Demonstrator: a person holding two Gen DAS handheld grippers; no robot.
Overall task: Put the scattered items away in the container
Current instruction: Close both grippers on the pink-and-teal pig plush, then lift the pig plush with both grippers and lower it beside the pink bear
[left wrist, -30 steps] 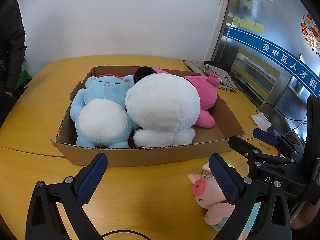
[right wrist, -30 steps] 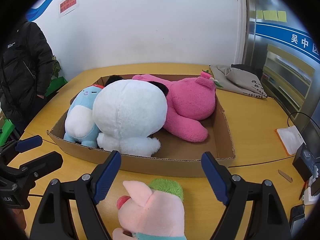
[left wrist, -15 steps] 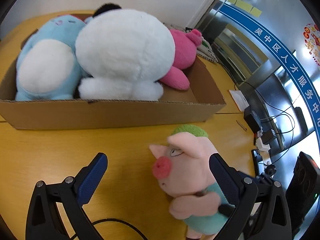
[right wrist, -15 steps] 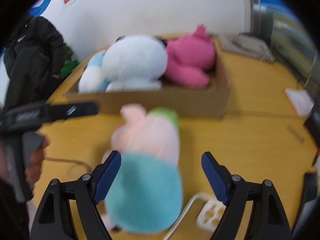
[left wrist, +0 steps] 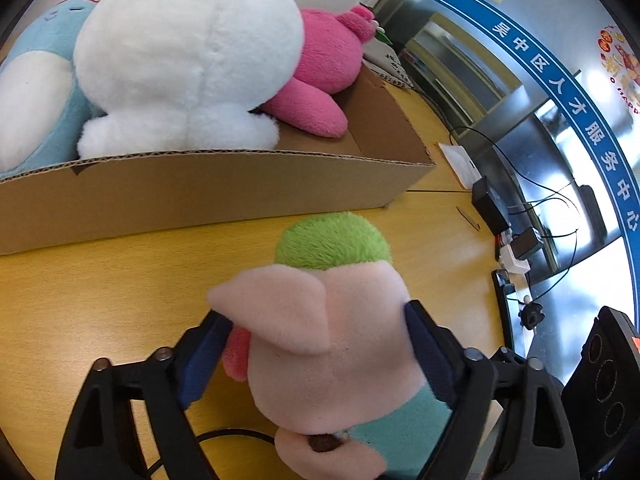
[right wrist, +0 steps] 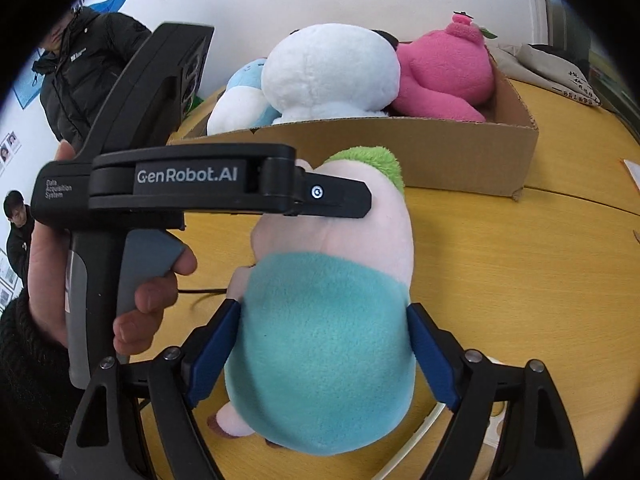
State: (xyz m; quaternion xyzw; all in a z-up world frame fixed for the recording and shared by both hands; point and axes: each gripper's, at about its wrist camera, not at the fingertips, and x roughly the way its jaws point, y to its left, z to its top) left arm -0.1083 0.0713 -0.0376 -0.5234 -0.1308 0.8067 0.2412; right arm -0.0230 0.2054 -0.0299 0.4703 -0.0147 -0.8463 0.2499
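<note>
A pink pig plush point(left wrist: 332, 344) with a green tuft and teal shirt sits on the yellow table just in front of the cardboard box point(left wrist: 200, 188). My left gripper point(left wrist: 316, 356) is shut on the pig's head, blue pads pressing both sides. My right gripper point(right wrist: 324, 356) is shut on its teal body point(right wrist: 324, 344) from behind. The box point(right wrist: 440, 152) holds a white plush point(left wrist: 188, 56), a pink plush point(left wrist: 324, 64) and a light blue plush point(left wrist: 36, 92).
The yellow table point(left wrist: 80, 288) carries cables, a black adapter point(left wrist: 488, 208) and a paper point(left wrist: 460, 160) at the right. A grey bag point(right wrist: 560, 72) lies behind the box. People in dark jackets point(right wrist: 80, 72) stand at the left.
Both grippers dropped onto the pig plush and closed on it, left on the head, right on the teal body. The box now sits farther up in both views.
</note>
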